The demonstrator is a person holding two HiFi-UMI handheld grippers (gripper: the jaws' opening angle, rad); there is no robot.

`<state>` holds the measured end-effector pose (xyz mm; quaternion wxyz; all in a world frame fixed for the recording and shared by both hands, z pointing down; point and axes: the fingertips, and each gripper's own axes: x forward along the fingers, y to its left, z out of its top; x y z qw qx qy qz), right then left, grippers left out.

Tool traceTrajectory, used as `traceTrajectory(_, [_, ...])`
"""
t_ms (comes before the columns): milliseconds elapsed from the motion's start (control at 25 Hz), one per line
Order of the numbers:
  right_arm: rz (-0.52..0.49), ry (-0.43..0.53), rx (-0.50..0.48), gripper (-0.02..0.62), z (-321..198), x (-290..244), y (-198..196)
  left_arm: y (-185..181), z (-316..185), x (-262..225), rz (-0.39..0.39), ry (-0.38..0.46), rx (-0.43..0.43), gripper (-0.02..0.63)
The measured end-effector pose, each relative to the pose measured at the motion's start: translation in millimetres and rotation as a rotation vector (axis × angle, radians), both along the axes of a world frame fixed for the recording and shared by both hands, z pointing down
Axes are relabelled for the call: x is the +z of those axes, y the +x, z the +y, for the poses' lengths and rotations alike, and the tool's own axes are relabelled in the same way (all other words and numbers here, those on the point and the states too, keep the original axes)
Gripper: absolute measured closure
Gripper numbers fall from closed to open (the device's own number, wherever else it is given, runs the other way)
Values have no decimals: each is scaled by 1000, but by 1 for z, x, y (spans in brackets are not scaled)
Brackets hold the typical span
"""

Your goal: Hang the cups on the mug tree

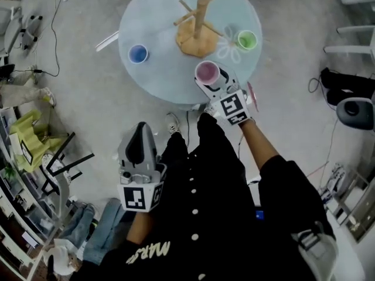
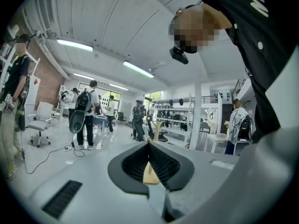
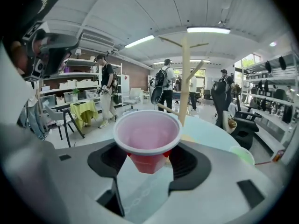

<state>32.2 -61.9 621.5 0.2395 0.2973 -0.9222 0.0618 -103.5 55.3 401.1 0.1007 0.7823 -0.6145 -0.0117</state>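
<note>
My right gripper (image 1: 209,79) is at the near edge of the round glass table (image 1: 158,81), shut on a pink cup (image 1: 207,72) that stands upright and open-topped between its pads. In the right gripper view the pink cup (image 3: 147,136) fills the gap of the right gripper (image 3: 148,161). The wooden mug tree (image 3: 184,78) rises just behind it. The mug tree (image 1: 199,25) stands mid-table with bare pegs. A blue cup (image 1: 138,54) sits to its left and a green cup (image 1: 246,40) to its right. Off the table and low at my left side, my left gripper (image 1: 140,129) is shut and empty.
A white strip (image 1: 107,41) juts from the table's left edge. Black office chairs (image 1: 351,110) stand to the right. A chair with a yellow-green cloth (image 1: 29,136) and cables lie on the floor to the left. Several people (image 2: 86,113) stand across the room.
</note>
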Motion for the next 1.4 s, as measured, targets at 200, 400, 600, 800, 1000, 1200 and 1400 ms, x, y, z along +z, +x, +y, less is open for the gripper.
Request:
traceTrajectory(200, [32, -1, 68, 311, -30, -35, 18, 1, 0, -31, 15, 70, 11, 611])
traceTrajectory(400, [98, 9, 113, 311, -54, -58, 26, -2, -5, -56, 13, 119, 12, 611])
traceTrajectory(600, [100, 1, 119, 310, -60, -77, 28, 0, -2, -74, -9, 162, 31, 611])
traceTrajectory(800, [100, 7, 131, 310, -66, -87, 29, -3, -4, -84, 2, 203, 28, 611])
traceTrajectory(1000, [110, 48, 141, 310, -64, -102, 33, -4, -1, -83, -53, 209, 47, 611])
traceTrajectory(1200, [90, 104, 146, 311, -72, -130, 33, -6, -3, -88, -58, 224, 52, 611])
traceTrajectory(1400, [76, 154, 134, 314, -91, -159, 25, -6, -9, -97, -47, 239, 45, 611])
